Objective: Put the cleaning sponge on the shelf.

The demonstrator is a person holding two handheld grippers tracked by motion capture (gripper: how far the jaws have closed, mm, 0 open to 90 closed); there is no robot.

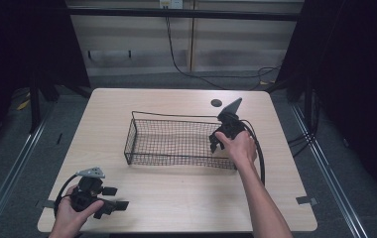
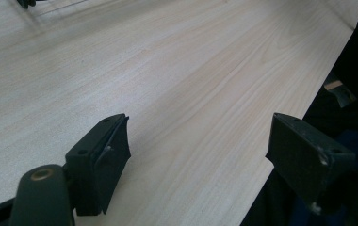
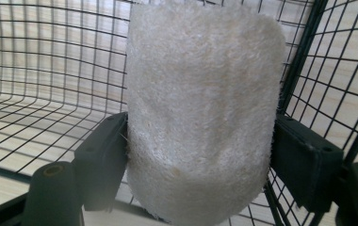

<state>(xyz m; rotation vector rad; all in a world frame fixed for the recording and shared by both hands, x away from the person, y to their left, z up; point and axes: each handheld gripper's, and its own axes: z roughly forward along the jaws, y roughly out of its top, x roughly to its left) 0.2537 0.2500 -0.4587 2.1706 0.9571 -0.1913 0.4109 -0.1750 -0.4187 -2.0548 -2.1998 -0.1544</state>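
A black wire basket (image 1: 142, 144) stands in the middle of the wooden table (image 1: 176, 193). My right gripper (image 1: 217, 144) reaches into the basket's right end, jaws pointing down. In the right gripper view its jaws are shut on a cream, fuzzy loofah-like pad (image 3: 200, 113), which stands upright between them inside the wire basket (image 3: 40, 94), close to a corner post. My left gripper (image 1: 119, 204) rests low over the table's front left corner, held by a hand. Its fingers (image 2: 99, 162) stand wide apart over bare wood, with nothing between them.
A small dark round disc (image 1: 217, 103) lies on the table behind the basket. The table's front edge (image 2: 280, 155) runs just past the left gripper. Cables trail over the floor beyond the table, and dark curtains hang at both sides.
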